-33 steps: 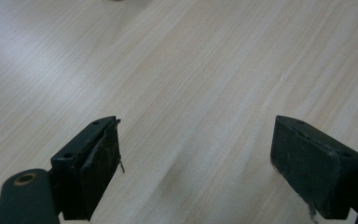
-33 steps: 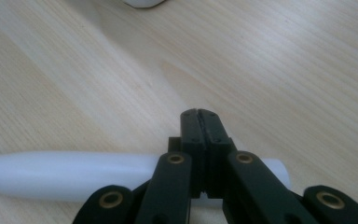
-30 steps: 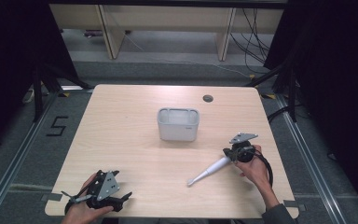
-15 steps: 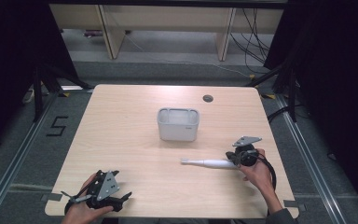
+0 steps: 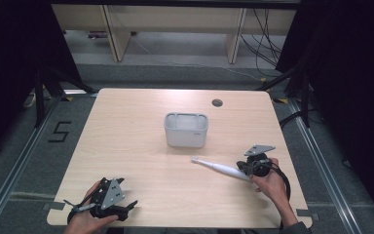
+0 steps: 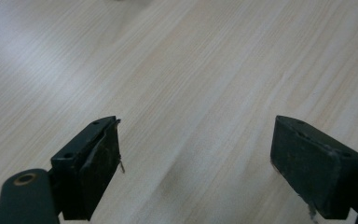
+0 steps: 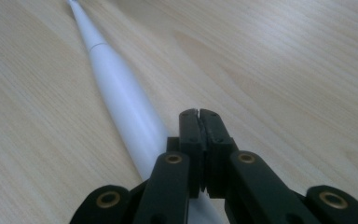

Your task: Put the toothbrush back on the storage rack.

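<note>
Found right claw (image 7: 199, 114) closed tip to tip, nothing pinched between the pads. Noted white tapered wand (image 7: 121, 93) flat on the table (image 5: 126, 136), running just under the claw's left side, thin tip toward 10 o'clock in the high view. Cannot tell whether touching. Judged light, stiff, smooth plastic: round, so likely to roll or slip. Best taken across the thick end, near its balance, not by the slender neck. Logged grey bin (image 5: 186, 139) at 11 o'clock, well apart. Saw left claw (image 6: 196, 154) wide, empty, at 8 o'clock
</note>
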`<control>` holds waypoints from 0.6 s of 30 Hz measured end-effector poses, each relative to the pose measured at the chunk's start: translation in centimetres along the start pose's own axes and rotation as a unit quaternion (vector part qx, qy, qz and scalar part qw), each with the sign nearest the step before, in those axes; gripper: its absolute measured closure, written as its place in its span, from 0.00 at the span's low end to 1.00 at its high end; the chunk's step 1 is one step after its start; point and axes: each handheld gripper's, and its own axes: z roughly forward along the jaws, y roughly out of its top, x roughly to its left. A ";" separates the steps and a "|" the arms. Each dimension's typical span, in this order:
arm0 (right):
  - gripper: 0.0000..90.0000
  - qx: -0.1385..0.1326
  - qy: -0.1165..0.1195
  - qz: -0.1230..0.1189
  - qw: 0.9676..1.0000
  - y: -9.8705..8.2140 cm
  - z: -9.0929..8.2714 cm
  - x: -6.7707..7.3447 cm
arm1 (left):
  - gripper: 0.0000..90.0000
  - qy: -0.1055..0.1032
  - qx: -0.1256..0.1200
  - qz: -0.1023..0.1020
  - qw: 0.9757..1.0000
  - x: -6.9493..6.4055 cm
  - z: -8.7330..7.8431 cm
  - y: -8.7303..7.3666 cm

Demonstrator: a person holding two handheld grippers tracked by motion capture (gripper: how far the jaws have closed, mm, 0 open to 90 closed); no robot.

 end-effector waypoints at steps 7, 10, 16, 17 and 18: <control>0.98 0.006 -0.002 -0.005 1.000 -0.2 -0.3 0.1 | 0.17 0.001 -0.001 -0.001 1.000 0.0 0.0 0.0; 0.98 0.015 0.002 0.011 1.000 -0.3 -0.6 0.3 | 0.17 0.001 -0.001 -0.001 1.000 0.0 0.0 0.0; 0.97 0.010 0.002 0.017 1.000 -0.5 -0.7 0.6 | 0.17 0.003 -0.003 -0.002 1.000 0.0 0.0 0.0; 0.96 0.002 -0.006 -0.002 1.000 -0.6 -0.7 0.5 | 0.17 0.005 -0.003 -0.002 1.000 0.0 0.0 0.0; 0.96 0.002 -0.006 -0.002 1.000 -0.6 -0.7 0.5 | 0.17 0.005 -0.002 -0.001 1.000 0.0 0.0 0.0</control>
